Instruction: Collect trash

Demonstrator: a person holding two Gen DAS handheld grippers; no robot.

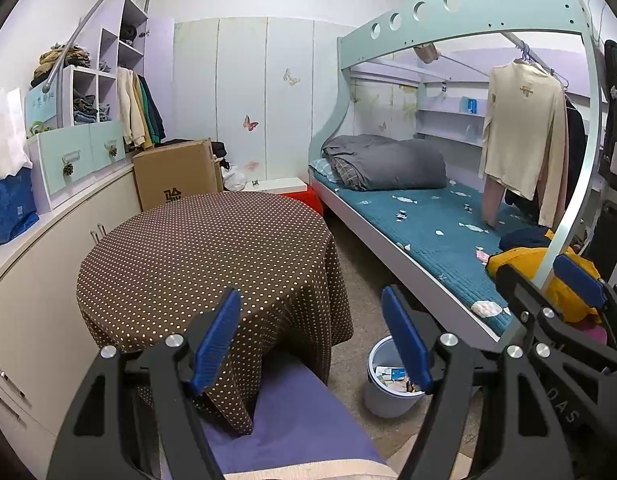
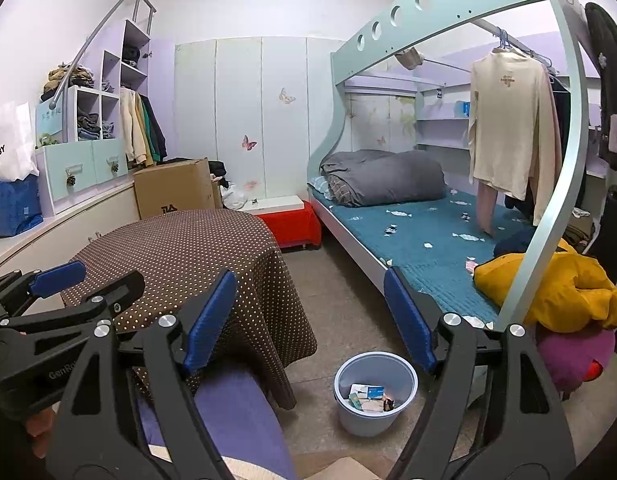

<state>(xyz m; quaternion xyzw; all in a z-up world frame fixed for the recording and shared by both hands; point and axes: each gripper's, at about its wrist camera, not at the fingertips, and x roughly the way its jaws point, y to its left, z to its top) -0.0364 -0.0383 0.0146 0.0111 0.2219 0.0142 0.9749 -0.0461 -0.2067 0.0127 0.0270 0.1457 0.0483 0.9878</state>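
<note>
A pale blue bin (image 2: 374, 394) stands on the floor beside the table, with paper and packet trash (image 2: 366, 394) inside; it also shows in the left wrist view (image 1: 388, 388). My left gripper (image 1: 310, 336) is open and empty, held above the table edge and a purple chair seat (image 1: 300, 416). My right gripper (image 2: 308, 320) is open and empty, held above the floor near the bin. Each gripper shows at the edge of the other's view: the right (image 1: 548, 280), the left (image 2: 88, 276).
A round table with a brown dotted cloth (image 2: 180, 256) stands on the left. A bunk bed with a teal mattress (image 2: 420, 236), grey duvet and yellow jacket (image 2: 568, 288) is on the right. A cardboard box (image 2: 174, 188), red box (image 2: 292, 222) and cabinets line the back.
</note>
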